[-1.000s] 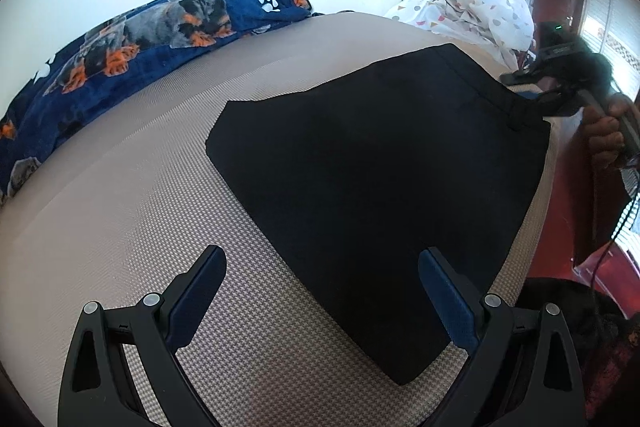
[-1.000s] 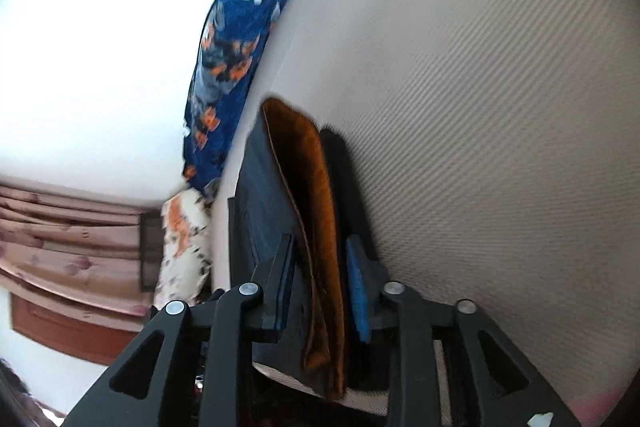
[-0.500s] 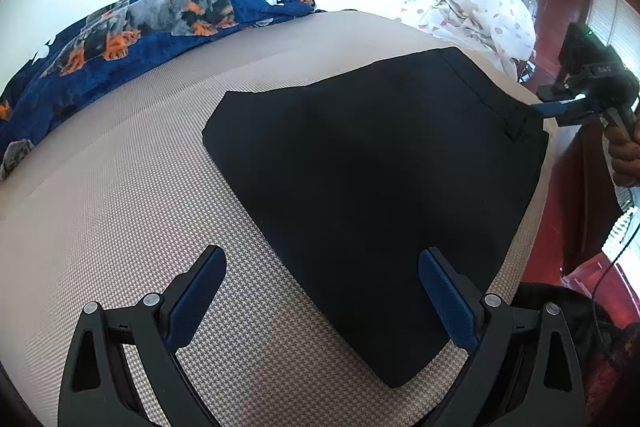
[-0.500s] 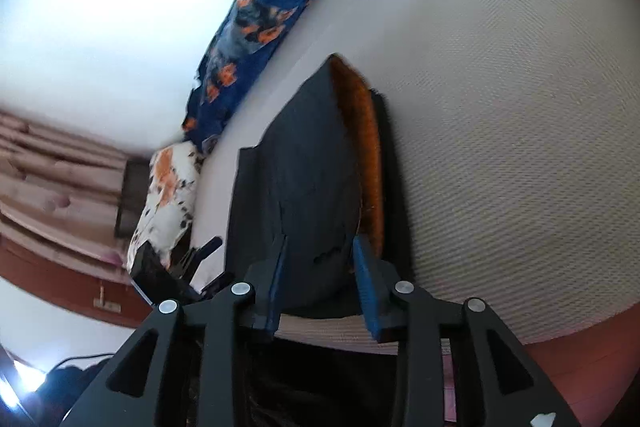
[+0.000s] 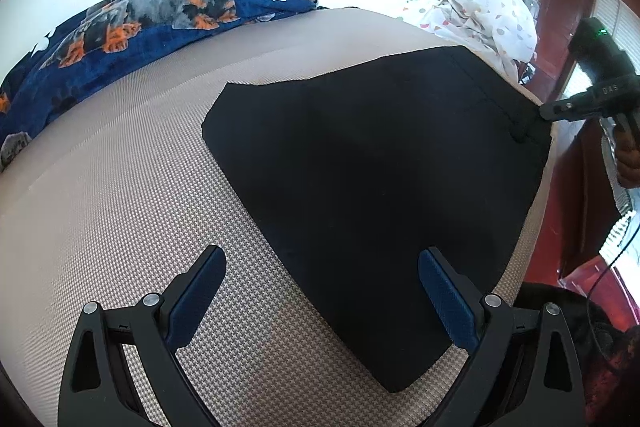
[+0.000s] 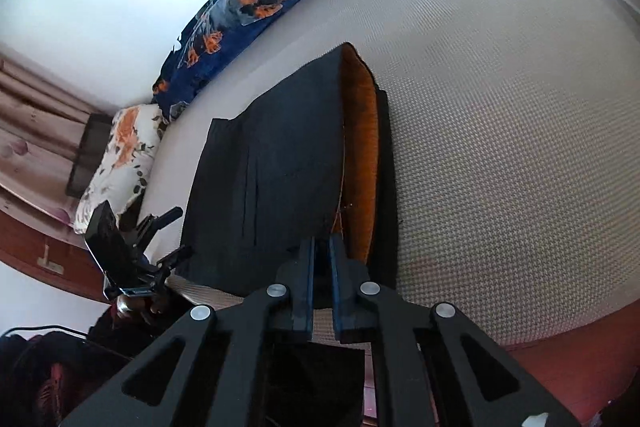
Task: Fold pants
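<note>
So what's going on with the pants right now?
A person is folding black pants on a beige mattress, with a claw in each hand. The pants lie flat, already folded over. The right claw is closing at the waistband edge, and a pinch of black cloth appears to be between its jaws. The left claw hovers wide open over the near corner, holding nothing.

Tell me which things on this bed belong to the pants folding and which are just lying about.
Part of the job:
- black pants
- right tongs, closing at the pants' near edge
- left tongs, open

Just lying about:
- blue dog-print blanket
- white spotted bedding
- floral pillow
</note>
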Action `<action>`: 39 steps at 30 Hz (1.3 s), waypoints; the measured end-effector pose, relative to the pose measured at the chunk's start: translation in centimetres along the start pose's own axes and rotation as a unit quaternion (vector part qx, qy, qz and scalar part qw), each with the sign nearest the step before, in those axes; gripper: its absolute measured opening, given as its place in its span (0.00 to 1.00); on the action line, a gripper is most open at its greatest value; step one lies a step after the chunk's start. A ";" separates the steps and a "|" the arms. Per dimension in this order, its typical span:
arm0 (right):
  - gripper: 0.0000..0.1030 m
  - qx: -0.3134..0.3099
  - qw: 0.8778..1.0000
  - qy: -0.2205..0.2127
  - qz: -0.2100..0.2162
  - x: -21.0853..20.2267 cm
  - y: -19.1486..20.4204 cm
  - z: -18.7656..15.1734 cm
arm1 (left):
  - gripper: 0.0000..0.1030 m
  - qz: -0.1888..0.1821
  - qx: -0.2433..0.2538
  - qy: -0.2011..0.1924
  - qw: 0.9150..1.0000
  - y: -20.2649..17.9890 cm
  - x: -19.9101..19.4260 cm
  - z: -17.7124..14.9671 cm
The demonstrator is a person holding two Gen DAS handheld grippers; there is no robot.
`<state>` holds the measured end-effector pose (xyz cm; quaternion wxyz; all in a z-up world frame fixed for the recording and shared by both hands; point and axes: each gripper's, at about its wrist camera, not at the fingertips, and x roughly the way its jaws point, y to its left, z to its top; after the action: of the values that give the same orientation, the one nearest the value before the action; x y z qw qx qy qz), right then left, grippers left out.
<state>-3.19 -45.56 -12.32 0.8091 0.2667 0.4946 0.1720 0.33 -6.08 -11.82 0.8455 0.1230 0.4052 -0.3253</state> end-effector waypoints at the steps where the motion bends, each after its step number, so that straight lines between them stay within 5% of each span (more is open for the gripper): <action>1: 0.07 -0.003 1.000 0.000 -0.002 -0.3 0.2 -0.1 | 0.94 0.000 0.000 0.001 1.000 0.0 0.0 0.0; 9: 0.05 -0.020 1.000 0.005 -0.021 -1.8 1.8 -1.7 | 0.94 -0.003 -0.004 0.004 1.000 0.3 0.2 -0.2; 17: 0.04 0.045 0.999 0.024 -0.009 0.1 -2.6 -2.6 | 0.96 -0.011 -0.014 0.012 1.000 0.6 0.7 -0.6; 32: 0.33 0.033 0.999 0.001 -0.041 -0.6 -1.7 -1.9 | 0.96 -0.021 -0.031 0.015 0.999 1.0 1.0 -0.8; 39: 0.25 0.037 0.999 0.016 -0.026 1.2 -2.3 -1.9 | 0.96 -0.028 -0.041 0.010 0.999 1.2 0.8 -0.8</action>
<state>-4.33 -46.25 -15.30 0.7949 0.2811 0.5200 0.1369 0.99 -5.12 -12.98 0.8362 0.0803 0.4298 -0.3311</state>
